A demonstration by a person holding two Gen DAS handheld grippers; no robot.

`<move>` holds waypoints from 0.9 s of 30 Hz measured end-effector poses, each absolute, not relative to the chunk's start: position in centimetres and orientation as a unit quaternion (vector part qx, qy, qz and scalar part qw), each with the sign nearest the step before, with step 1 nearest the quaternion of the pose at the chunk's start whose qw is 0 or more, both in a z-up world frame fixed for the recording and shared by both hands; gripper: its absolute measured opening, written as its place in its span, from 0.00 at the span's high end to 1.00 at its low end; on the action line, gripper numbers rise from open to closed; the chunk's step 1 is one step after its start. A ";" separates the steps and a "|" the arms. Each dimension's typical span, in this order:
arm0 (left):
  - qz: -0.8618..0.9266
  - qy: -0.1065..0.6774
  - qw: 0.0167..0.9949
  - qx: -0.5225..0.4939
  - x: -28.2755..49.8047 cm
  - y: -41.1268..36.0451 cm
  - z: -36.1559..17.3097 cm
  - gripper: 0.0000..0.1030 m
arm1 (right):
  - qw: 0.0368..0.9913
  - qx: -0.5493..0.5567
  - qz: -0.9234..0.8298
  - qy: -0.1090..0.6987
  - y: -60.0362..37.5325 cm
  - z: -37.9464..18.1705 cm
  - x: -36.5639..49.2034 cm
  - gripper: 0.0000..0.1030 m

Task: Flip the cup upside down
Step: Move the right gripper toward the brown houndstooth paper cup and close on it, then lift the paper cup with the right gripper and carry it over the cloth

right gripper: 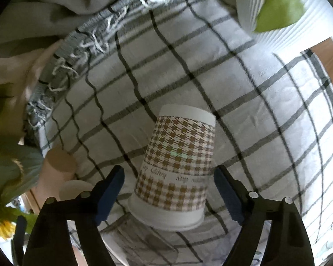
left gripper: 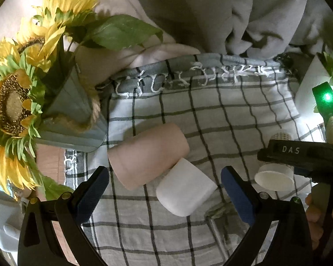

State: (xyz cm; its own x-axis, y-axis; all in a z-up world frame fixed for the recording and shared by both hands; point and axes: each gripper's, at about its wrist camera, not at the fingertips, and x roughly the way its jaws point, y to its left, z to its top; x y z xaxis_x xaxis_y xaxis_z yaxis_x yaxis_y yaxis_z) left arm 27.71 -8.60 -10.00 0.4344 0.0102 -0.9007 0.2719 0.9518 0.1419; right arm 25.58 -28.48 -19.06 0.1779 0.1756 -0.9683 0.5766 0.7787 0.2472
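Observation:
A paper cup (right gripper: 177,168) with a brown houndstooth print stands upside down on the checked cloth (right gripper: 255,93), its printed words inverted and its rim down. My right gripper (right gripper: 168,190) is open, a blue finger on each side of the cup with a gap on both sides. In the left wrist view the same cup (left gripper: 275,175) shows at the right edge, partly hidden behind the right gripper's black body. My left gripper (left gripper: 165,190) is open and empty above a pink cylinder (left gripper: 146,155) and a white cylinder (left gripper: 186,188) that lie on their sides.
A grey pot of artificial sunflowers (left gripper: 22,93) stands at the left on the cloth's edge. A white ribbed pot with green leaves (right gripper: 284,11) stands at the back right. Grey and beige fabric (left gripper: 211,11) is piled behind the cloth. Wooden table shows at the cloth's edges.

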 end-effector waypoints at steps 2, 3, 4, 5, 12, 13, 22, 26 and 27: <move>-0.076 0.530 0.834 0.134 27.8 -8.5 -10.3 0.00 | 0.706 0.293 -0.144 0.629 -28.2 -19.4 25.9 0.25; -0.075 0.533 0.832 0.134 27.9 -8.4 -10.4 0.00 | 0.707 0.289 -0.144 0.630 -28.0 -19.5 25.9 0.29; -0.074 0.535 0.831 0.133 27.9 -8.4 -10.5 0.00 | 0.706 0.287 -0.144 0.631 -27.9 -19.6 26.0 0.32; -0.073 0.536 0.830 0.133 27.8 -8.4 -10.5 0.00 | 0.707 0.285 -0.144 0.631 -27.9 -19.7 26.0 0.32; -0.069 0.528 0.836 0.131 26.7 -8.3 -10.3 0.00 | 0.731 0.264 -0.143 0.613 -27.3 -18.3 25.4 0.33; -0.070 0.527 0.837 0.127 26.4 -8.2 -10.1 0.00 | 0.735 0.263 -0.140 0.610 -27.1 -18.0 25.3 0.33; -0.072 0.520 0.845 0.100 23.4 -6.9 -8.2 0.00 | 0.772 0.237 -0.114 0.579 -26.0 -13.4 21.3 0.33; -0.072 0.515 0.849 0.088 21.5 -6.1 -7.2 0.00 | 0.783 0.234 -0.108 0.566 -25.5 -12.0 18.9 0.33; -0.072 0.514 0.850 0.085 21.0 -5.9 -7.0 0.00 | 0.785 0.234 -0.106 0.564 -25.4 -11.8 18.5 0.33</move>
